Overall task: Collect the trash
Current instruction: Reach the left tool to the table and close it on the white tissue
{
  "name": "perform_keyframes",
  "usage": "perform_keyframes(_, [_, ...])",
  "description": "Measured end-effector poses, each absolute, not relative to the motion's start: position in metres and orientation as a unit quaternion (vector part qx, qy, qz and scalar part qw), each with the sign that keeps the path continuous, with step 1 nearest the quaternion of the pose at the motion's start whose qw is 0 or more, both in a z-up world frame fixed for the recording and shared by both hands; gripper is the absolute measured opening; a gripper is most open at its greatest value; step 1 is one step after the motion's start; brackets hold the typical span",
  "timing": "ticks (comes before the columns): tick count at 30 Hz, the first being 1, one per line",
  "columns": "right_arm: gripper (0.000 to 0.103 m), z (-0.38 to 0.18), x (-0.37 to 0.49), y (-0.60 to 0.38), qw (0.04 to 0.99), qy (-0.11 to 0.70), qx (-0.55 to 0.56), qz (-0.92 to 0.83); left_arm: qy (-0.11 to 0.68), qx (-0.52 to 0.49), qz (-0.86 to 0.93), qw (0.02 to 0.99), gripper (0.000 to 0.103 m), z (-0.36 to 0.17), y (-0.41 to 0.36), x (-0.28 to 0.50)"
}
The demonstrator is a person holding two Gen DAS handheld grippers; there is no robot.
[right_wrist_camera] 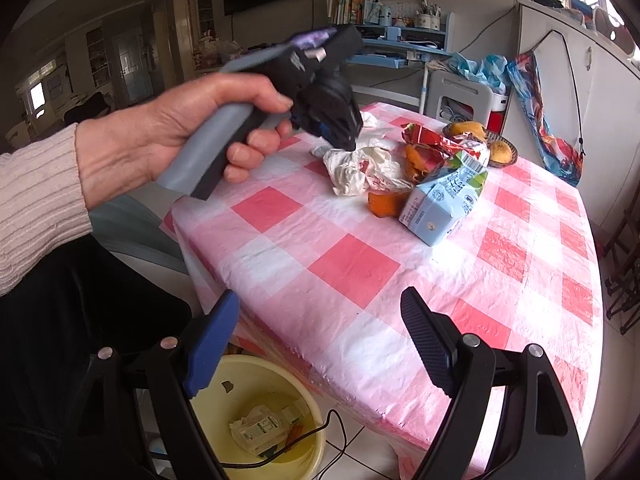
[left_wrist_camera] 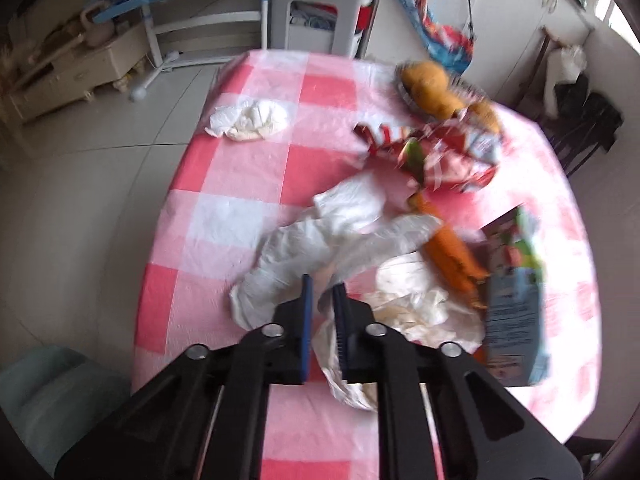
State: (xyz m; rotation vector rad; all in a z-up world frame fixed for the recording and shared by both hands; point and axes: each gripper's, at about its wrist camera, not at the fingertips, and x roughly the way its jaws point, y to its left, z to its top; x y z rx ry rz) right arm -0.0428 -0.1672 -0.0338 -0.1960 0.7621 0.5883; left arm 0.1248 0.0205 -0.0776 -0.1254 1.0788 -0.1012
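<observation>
1. Trash lies heaped ahead of my left jaws [left_wrist_camera: 322, 288], on the pink-and-white checked surface [left_wrist_camera: 240, 208].
2. My left jaws are pressed nearly together, pinching a fold of the crumpled white plastic bag [left_wrist_camera: 352, 248] that runs from between their tips out to the front.
3. Left of those jaws and far ahead sits a separate white wad [left_wrist_camera: 252, 120], well apart from the heap.
4. Right of them lie orange peel [left_wrist_camera: 452, 256] and a blue milk carton [left_wrist_camera: 516, 316] on its side; beyond are a red wrapper [left_wrist_camera: 432, 148] and a basket of fruit [left_wrist_camera: 428, 88].
5. My right jaws [right_wrist_camera: 320, 340] stand spread wide with nothing between them, hovering off the surface's near edge.
6. Below them, on the floor, a yellow bucket [right_wrist_camera: 304, 400] holds some scraps.
7. Ahead and left of them, my left hand [right_wrist_camera: 172, 128] grips its handle.
</observation>
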Motion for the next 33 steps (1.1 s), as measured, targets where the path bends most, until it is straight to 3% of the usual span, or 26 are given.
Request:
perform_keyframes(2, [0.079,-0.034,-0.043,-0.166,0.881,0.366,-0.096,0.283,0.488,-0.093,-0.057,0.866,0.002,-0.060,0.029,0.110])
perform_keyframes(8, [0.079,-0.033,-0.046,-0.160,0.881,0.362,-0.099,0.289,0.422,-0.175,-0.051,0.888,0.002,-0.023,0.066,0.067])
perform_keyframes(13, [0.079,-0.035,-0.047,-0.158,0.878,0.368,-0.083,0.294,0.463,-0.197,-0.007,0.864,0.003,-0.049,0.095,0.066])
perform_keyframes(15, [0.079,-0.036,-0.048,-0.156,0.878,0.368,-0.086,0.294,0.477,-0.169,0.004,0.863,0.011,-0.058,0.091,0.073])
perform_keyframes(17, [0.079,-0.038,-0.048,-0.155,0.877,0.371,-0.087,0.294,0.483,-0.144,0.005,0.864,0.040,-0.065,0.081,0.081])
perform_keyframes(19, [0.079,-0.039,-0.047,-0.155,0.876,0.373,-0.084,0.295,0.477,-0.112,0.014,0.872,0.052,-0.066,0.069,0.090])
perform_keyframes(24, [0.079,-0.045,-0.044,-0.153,0.871,0.383,-0.085,0.297,0.484,-0.077,0.024,0.871,0.060,-0.073,0.044,0.120])
perform_keyframes(28, [0.079,-0.050,-0.039,-0.154,0.868,0.391,-0.084,0.295,0.485,-0.049,0.055,0.872,0.073,-0.076,0.029,0.140])
perform_keyframes(31, [0.079,-0.048,-0.036,-0.154,0.870,0.388,-0.081,0.293,0.497,-0.023,0.069,0.865,0.071,-0.085,0.018,0.148])
perform_keyframes(33, [0.079,-0.047,-0.035,-0.154,0.871,0.387,-0.083,0.292,0.508,-0.024,0.065,0.858,0.042,-0.092,0.016,0.150])
